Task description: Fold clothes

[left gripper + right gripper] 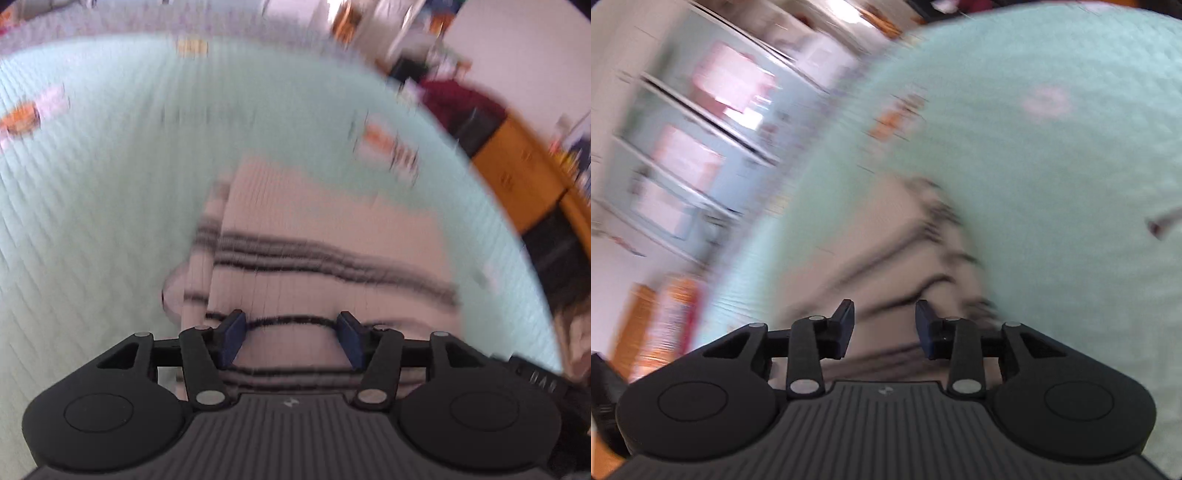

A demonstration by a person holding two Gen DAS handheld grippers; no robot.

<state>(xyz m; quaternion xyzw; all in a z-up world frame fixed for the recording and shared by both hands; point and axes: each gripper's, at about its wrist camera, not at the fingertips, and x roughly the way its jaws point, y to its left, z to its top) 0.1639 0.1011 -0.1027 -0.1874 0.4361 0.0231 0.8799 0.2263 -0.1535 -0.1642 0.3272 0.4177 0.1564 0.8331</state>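
One pale pink garment with dark stripes lies on a mint-green bed cover.

The mint-green textured bed cover fills most of both views and carries some small orange and pink printed patches; motion blur hides their design. On it lies one pale pink knitted garment with thin dark stripes, partly folded, with a layered edge at its left side in the left wrist view. Two grippers are seen, each above the garment. The left gripper has its fingers spread wide with nothing pinched. The right gripper stands with a narrower gap, also pinching nothing.
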